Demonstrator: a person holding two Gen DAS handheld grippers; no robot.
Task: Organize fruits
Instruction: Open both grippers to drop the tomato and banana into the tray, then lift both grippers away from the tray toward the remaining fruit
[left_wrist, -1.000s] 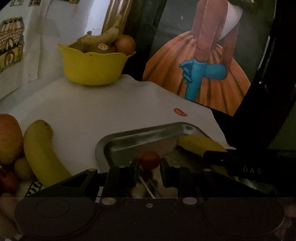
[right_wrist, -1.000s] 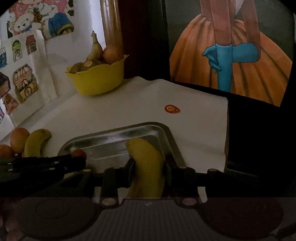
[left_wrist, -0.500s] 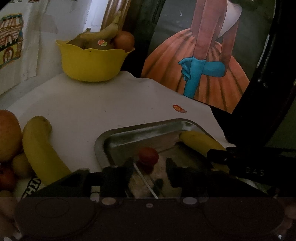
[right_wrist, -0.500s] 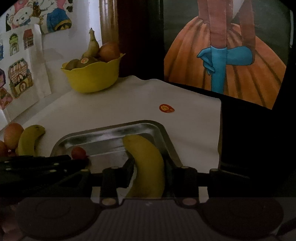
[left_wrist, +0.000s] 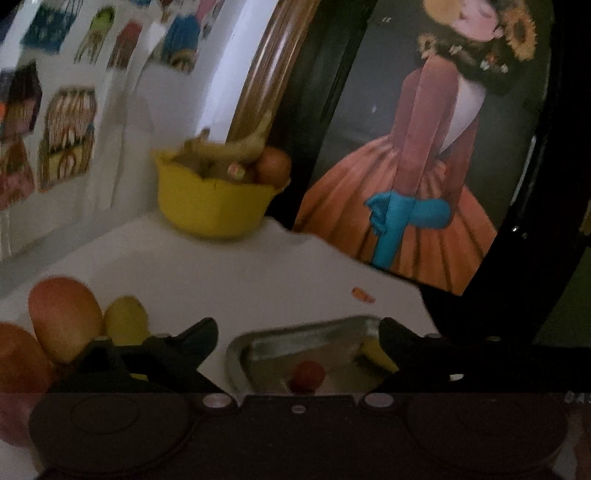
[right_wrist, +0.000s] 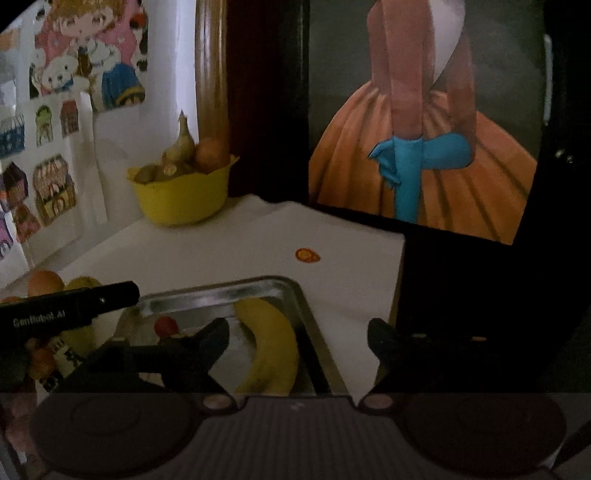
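Two hand-held grippers in front of you, jaws opening, nothing pinched. Listed largest first: white counter (right_wrist: 229, 254); yellow bowl (right_wrist: 181, 195) of fruit at its far corner; metal tray (right_wrist: 258, 291) on the counter. In the tray: one banana (right_wrist: 273, 343) between the right hand-held gripper (right_wrist: 297, 339) fingers, untouched; one small red fruit (left_wrist: 307, 373) ahead of the left hand-held gripper (left_wrist: 297, 341). Its finger reads "GenRobot.AI". Fruit sticker (right_wrist: 307, 254) beyond the tray, writing illegible.

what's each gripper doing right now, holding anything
left gripper: opening, empty, small red fruit below
right gripper: opening, banana released in tray
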